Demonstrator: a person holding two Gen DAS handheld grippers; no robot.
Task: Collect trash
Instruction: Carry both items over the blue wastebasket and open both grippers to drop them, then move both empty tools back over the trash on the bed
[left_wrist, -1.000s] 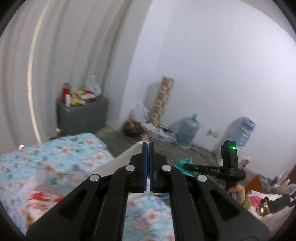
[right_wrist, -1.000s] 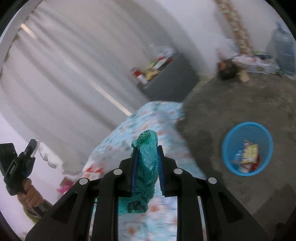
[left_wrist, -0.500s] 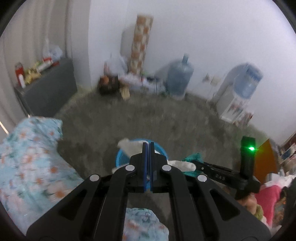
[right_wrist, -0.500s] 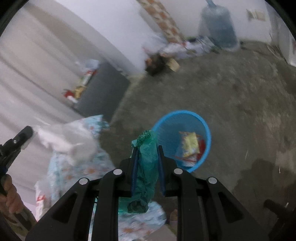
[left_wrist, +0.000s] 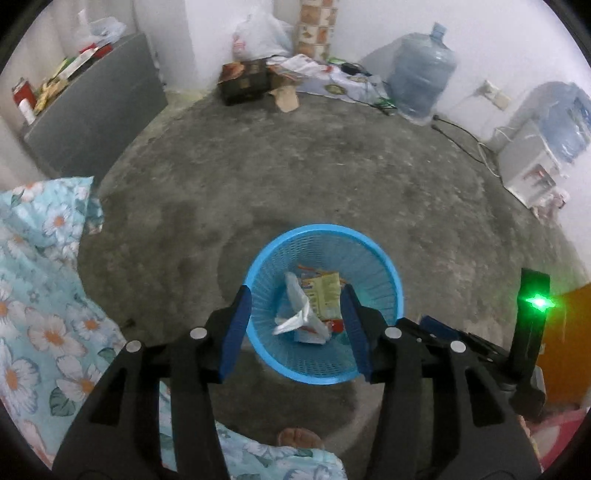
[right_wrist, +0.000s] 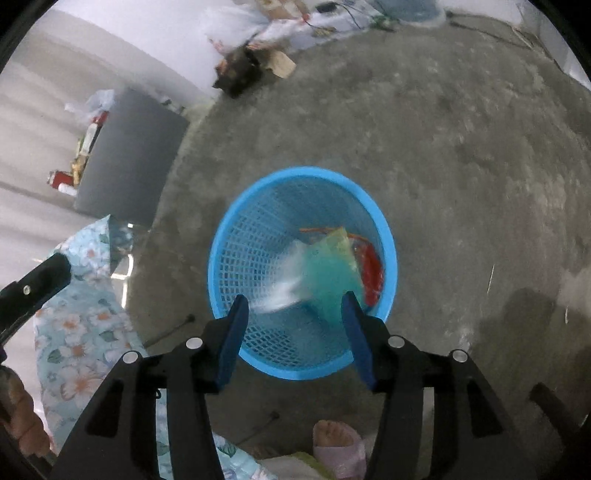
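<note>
A blue mesh basket (left_wrist: 391, 269) stands on the concrete floor right under both grippers. My left gripper (left_wrist: 296, 290) hangs over it with its jaws opening and nothing between the pads. Below it a white plastic bag (left_wrist: 301, 317) lies in the basket on a yellow snack wrapper (left_wrist: 327, 290). My right gripper (right_wrist: 294, 297) is also over the basket (right_wrist: 303, 172), jaws opening. A green plastic bag (right_wrist: 328, 275), blurred, drops free into the basket beside the blurred white bag (right_wrist: 282, 286).
A floral bed sheet (left_wrist: 40, 295) lies at the left, a grey cabinet (left_wrist: 99, 110) behind it. Boxes (left_wrist: 243, 81) and water bottles (left_wrist: 423, 74) line the far wall. A person's foot (right_wrist: 338, 437) stands near the basket. The right gripper's body with a green light (left_wrist: 532, 332) is at the right.
Both grippers swung down from above the bed to over the blue basket. Both jaws went from shut to open; the white bag and the green bag left them and dropped into the basket.
</note>
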